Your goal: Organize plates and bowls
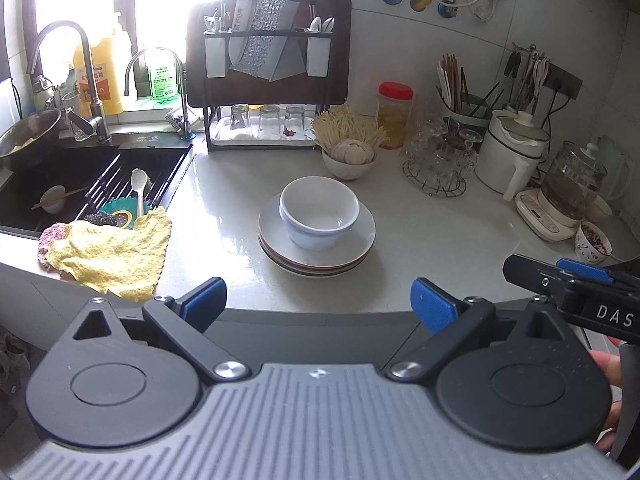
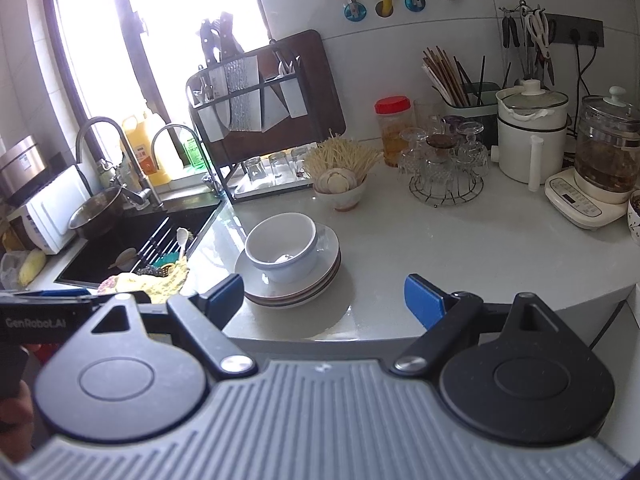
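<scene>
A white bowl point(image 1: 319, 211) stands upright on a stack of plates point(image 1: 352, 256) in the middle of the pale counter. Both also show in the right wrist view, the bowl point(image 2: 285, 249) on the plates point(image 2: 320, 284). My left gripper point(image 1: 319, 307) is open and empty, just short of the counter's front edge, facing the stack. My right gripper point(image 2: 324, 298) is open and empty, held right of the left one at the counter edge. The right gripper's tip shows in the left wrist view point(image 1: 560, 276).
A black sink point(image 1: 80, 184) with a small bowl, chopsticks and spoon lies left. A yellow cloth point(image 1: 112, 252) hangs at its front. A bowl of garlic and mushrooms point(image 1: 349, 156), a glass rack point(image 1: 438, 160), a white pot point(image 1: 512, 152) and a kettle point(image 1: 568, 184) stand behind.
</scene>
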Tool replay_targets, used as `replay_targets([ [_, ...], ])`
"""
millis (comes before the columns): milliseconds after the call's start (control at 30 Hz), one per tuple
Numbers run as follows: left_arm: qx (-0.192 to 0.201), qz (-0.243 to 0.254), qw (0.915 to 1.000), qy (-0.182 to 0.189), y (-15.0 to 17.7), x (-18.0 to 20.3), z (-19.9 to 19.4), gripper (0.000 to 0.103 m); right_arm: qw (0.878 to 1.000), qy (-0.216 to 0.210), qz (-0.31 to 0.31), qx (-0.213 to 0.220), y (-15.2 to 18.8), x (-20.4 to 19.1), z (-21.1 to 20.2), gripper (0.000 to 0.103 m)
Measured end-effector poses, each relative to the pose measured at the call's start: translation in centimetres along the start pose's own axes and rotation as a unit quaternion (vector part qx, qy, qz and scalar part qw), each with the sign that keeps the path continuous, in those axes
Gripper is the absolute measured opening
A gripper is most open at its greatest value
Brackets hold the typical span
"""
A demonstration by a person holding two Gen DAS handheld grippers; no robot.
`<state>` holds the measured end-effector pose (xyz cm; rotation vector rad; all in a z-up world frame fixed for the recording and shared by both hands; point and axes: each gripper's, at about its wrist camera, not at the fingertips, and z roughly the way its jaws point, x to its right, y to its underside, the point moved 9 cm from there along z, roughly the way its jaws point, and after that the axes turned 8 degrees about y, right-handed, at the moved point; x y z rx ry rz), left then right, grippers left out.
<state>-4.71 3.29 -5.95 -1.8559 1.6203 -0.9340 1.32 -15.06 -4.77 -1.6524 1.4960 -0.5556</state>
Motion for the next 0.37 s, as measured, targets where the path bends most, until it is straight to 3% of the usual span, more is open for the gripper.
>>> replay_targets([
  [367, -0.004, -0.009, 1.0000, 0.001, -0.20, -0.25, 0.67, 0.101, 1.000, -0.001, -0.004, -0.013, -0.05, -0.27, 0.81, 0.089],
])
